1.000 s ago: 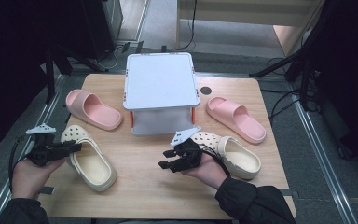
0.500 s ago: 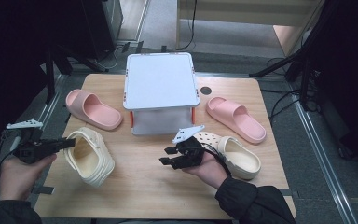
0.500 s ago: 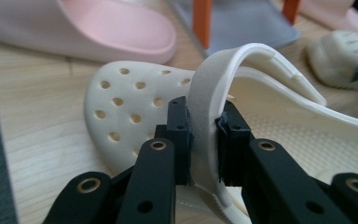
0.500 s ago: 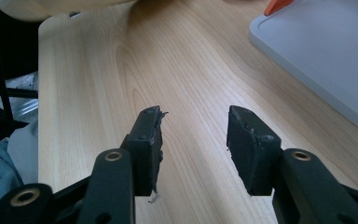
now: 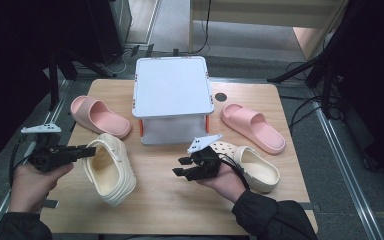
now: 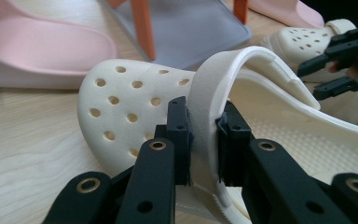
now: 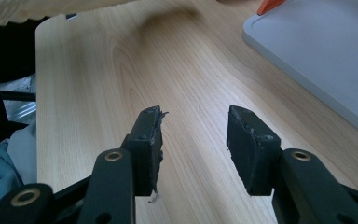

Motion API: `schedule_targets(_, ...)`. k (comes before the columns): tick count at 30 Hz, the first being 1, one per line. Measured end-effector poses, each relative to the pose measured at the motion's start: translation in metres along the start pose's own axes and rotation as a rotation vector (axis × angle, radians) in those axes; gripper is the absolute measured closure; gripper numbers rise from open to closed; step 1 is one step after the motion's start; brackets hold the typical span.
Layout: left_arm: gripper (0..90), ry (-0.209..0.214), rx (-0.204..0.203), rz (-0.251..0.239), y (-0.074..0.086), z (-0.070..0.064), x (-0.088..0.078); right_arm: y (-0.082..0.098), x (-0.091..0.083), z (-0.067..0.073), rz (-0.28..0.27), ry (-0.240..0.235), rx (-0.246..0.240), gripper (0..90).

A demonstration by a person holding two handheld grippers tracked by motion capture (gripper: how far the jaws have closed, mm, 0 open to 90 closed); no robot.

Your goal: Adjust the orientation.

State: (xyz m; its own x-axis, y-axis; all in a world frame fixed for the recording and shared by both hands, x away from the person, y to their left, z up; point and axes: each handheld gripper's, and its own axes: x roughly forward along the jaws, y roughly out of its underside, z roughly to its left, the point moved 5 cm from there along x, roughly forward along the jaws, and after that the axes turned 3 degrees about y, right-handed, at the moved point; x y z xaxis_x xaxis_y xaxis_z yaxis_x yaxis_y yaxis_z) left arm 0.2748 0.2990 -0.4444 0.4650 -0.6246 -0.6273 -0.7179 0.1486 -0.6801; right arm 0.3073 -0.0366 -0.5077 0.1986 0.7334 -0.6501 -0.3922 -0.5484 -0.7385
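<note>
Far in the middle of the wooden table (image 5: 170, 210): a grey box with a white lid (image 5: 172, 92) and orange clips. Left of the box, a pink slide sandal (image 5: 99, 116); right of it, a second pink sandal (image 5: 252, 127). Near right, a second cream clog (image 5: 252, 167) lying flat, just behind the right gripper (image 5: 182, 167). Between the two grippers, bare wood with nothing in the way.

Left gripper (image 6: 203, 135): jaws just closed in, now clamped on the heel strap of the cream clog (image 5: 111, 170), one pad on each side of the strap. Clog at near left, tipped up on its side, sole edge on the table.

Right gripper: jaws apart, nothing between the pads (image 7: 151, 140), above bare wood near the box.
</note>
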Motion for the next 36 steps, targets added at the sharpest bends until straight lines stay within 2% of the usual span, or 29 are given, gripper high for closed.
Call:
schedule_targets(2,77.9,0.028,0.026,0.024,-0.006,-0.01,0.012,0.001,-0.003,-0.001,-0.002,0.009,0.004,56.2)
schedule_targets(5,77.9,0.052,0.043,0.045,-0.01,-0.017,0.02,0.002,-0.005,-0.002,-0.007,0.012,0.011,56.2)
schedule_targets(6,77.9,0.081,0.057,0.061,-0.015,-0.024,0.03,0.004,-0.007,-0.003,-0.012,0.019,0.017,56.1)
schedule_targets(7,77.9,0.081,0.057,0.061,-0.015,-0.024,0.03,0.004,-0.007,-0.003,-0.012,0.019,0.017,56.1)
schedule_targets(8,77.8,0.106,0.072,0.083,-0.02,-0.032,0.04,0.005,-0.01,-0.004,-0.012,0.029,0.019,56.1)
schedule_targets(9,77.8,0.106,0.072,0.083,-0.02,-0.032,0.04,0.005,-0.01,-0.004,-0.012,0.029,0.019,56.1)
schedule_targets(11,77.8,0.13,0.092,0.107,-0.026,-0.04,0.051,0.006,-0.013,-0.005,-0.017,0.037,0.031,56.0)
schedule_targets(12,77.7,0.149,0.116,0.133,-0.031,-0.046,0.061,0.008,-0.017,-0.007,-0.026,0.047,0.039,56.1)
schedule_targets(13,77.7,0.149,0.116,0.133,-0.031,-0.046,0.061,0.008,-0.017,-0.007,-0.026,0.047,0.039,56.1)
schedule_targets(14,77.7,0.161,0.138,0.15,-0.036,-0.053,0.071,0.01,-0.02,-0.008,-0.032,0.056,0.048,56.0)
schedule_targets(16,77.6,0.171,0.146,0.161,-0.038,-0.056,0.076,0.012,-0.024,-0.009,-0.04,0.066,0.059,56.0)
schedule_targets(20,77.6,0.193,0.195,0.193,-0.046,-0.069,0.094,0.016,-0.03,-0.011,-0.052,0.082,0.076,56.0)
schedule_targets(25,77.3,0.208,0.254,0.228,-0.046,-0.078,0.114,0.024,-0.038,-0.013,-0.059,0.108,0.101,55.8)
schedule_targets(31,76.9,0.222,0.283,0.274,-0.04,-0.08,0.128,0.03,-0.042,-0.012,-0.055,0.122,0.113,55.5)
schedule_targets(32,76.7,0.235,0.289,0.278,-0.04,-0.081,0.13,0.031,-0.043,-0.012,-0.053,0.126,0.117,55.3)
schedule_targets(36,76.0,0.246,0.306,0.286,-0.037,-0.086,0.134,0.035,-0.045,-0.013,-0.049,0.135,0.134,55.2)
